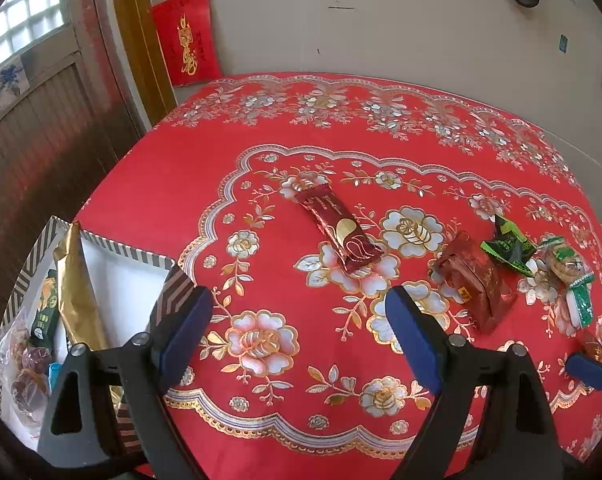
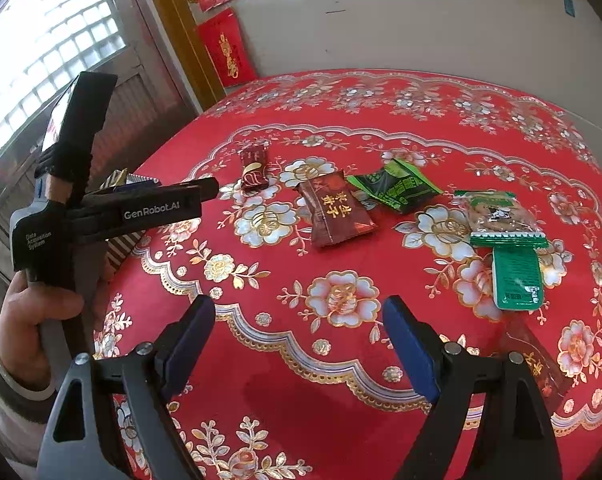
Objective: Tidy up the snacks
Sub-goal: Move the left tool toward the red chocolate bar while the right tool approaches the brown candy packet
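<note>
So the table (image 1: 161, 184) with its red flowered cloth is filling nearly everything ahead of both claws. Down at the left claw's (image 1: 299, 330) own left side the striped box (image 1: 113, 249) is sitting at the table edge, already holding a few snacks, with a gold wrapper (image 1: 77, 292) sticking up out of it. That claw is hanging wide open over bare cloth, gripping nothing.

The right claw (image 2: 299, 336) is doing the same, jaws spread and empty. Loose snacks are lying ahead of it: a dark red pouch (image 2: 335, 214) straight ahead, a green-and-black packet (image 2: 397, 188) just beyond and to the right of that, a clear cookie bag (image 2: 499, 216) further right with a small green pack (image 2: 517, 280) touching its near end. The long red bar (image 1: 339, 232) is lying straight ahead of the left claw, well apart from the box.

I'm reading this as the gap between picks. I'd guess the next move is the left claw reaching forward to the bar and turning to close across its narrow width, then carrying it to the box. Those crinkly wrappers look slippery, so a firm pinch seems wise.
</note>
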Tool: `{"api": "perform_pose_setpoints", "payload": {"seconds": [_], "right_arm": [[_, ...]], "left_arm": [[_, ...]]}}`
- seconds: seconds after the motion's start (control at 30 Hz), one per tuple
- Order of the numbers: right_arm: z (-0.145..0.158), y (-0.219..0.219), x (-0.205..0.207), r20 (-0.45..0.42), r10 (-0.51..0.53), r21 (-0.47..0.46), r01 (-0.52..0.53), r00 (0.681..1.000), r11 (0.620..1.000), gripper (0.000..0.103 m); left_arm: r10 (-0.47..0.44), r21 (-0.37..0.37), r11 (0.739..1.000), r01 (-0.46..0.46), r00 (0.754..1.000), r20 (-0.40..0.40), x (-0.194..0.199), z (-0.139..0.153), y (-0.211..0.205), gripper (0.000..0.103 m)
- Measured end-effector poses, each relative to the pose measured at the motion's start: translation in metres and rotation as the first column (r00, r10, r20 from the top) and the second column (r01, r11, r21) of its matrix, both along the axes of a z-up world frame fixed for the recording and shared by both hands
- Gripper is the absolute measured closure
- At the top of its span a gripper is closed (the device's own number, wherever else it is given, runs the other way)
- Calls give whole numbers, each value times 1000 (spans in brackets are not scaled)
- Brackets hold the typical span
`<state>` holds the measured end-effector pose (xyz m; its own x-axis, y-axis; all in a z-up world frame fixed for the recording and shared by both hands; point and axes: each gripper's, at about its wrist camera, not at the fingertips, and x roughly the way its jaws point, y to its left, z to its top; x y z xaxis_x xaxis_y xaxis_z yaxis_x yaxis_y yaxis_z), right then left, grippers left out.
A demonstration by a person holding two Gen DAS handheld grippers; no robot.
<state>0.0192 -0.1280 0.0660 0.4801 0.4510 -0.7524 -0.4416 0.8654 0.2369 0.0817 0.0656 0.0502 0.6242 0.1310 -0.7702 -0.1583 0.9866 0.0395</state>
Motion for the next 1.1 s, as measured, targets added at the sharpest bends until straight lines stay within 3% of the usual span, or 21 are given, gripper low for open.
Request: {"api": "perform_pose_setpoints", "payload": {"seconds": [1.1], "right_arm": [[-6, 6, 30, -38, 27, -52, -29, 999, 998, 17]], "left_arm": [[5, 12, 1000, -4, 1000, -29, 27, -11, 2, 15]]}}
